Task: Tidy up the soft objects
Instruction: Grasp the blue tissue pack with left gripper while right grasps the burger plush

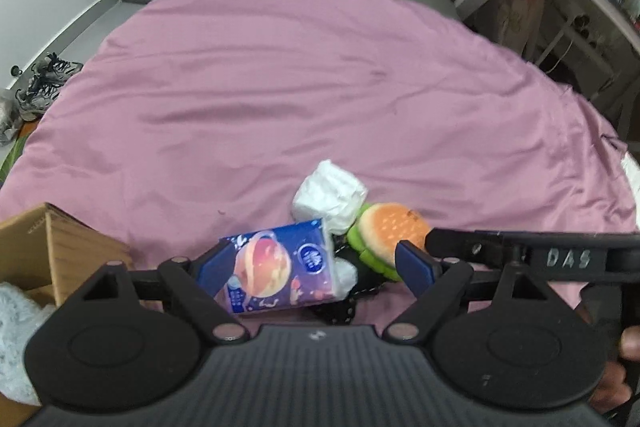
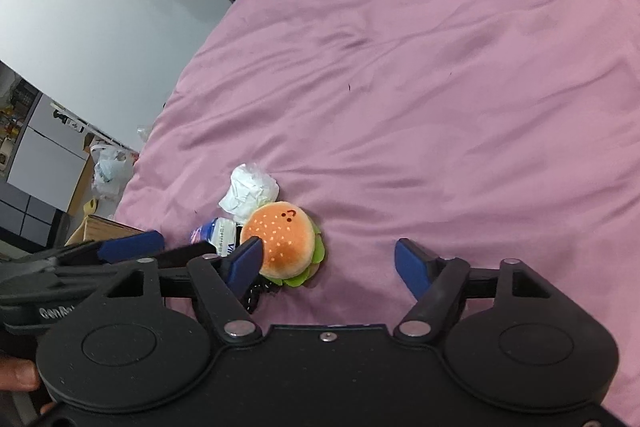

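Left gripper (image 1: 316, 265) spread wide around tissue pack (image 1: 276, 267) on pink bedsheet (image 1: 320, 87), gripping nothing. Right gripper (image 2: 328, 259) equally wide, empty, left finger beside plush burger (image 2: 286, 243). Crumpled white wad (image 1: 330, 195) touching both. Cardboard box (image 1: 56, 247) at left.
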A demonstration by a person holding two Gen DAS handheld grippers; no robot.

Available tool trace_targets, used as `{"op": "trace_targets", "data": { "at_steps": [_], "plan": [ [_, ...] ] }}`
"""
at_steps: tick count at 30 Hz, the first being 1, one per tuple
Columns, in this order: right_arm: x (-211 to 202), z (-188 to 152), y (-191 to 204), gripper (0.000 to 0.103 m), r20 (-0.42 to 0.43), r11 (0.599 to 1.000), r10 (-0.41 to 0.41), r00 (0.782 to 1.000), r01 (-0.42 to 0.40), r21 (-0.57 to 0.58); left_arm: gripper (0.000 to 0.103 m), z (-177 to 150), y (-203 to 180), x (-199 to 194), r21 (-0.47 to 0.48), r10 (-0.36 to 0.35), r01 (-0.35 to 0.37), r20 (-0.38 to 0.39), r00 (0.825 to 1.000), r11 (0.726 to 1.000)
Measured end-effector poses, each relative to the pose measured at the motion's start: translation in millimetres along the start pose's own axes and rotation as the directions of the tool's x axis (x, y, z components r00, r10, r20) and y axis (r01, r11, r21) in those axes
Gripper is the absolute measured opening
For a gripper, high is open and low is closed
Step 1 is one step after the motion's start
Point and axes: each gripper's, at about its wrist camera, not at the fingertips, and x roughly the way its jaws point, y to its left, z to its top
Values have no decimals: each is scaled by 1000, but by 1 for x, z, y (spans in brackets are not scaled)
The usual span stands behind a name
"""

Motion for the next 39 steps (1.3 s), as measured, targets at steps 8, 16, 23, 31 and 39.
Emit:
{"op": "trace_targets", "data": {
  "at_steps": [8, 16, 23, 31, 39],
  "plan": [
    [15, 9, 0, 68, -29, 997, 68, 997, -67, 40, 86, -3, 17, 30, -74, 53, -58, -71, 996, 996],
    [27, 10, 22, 64, -54, 998, 57, 997, -56, 10, 70, -4, 28, 34, -161, -5, -6, -68, 998, 987],
    [13, 7, 17, 34, -43, 998, 27, 999, -24, 53, 69, -2, 27, 1, -150, -34, 35, 11, 999, 988],
    [-27, -8, 30, 33, 44, 997, 6, 999, -9, 73, 69, -6, 27, -47, -142, -50, 64, 101, 994, 988],
    [-58, -25, 62, 33, 111, 999, 12, 994, -16, 37, 69, -17, 37, -99, -139, -33, 59, 185, 982, 988]
  ]
}}
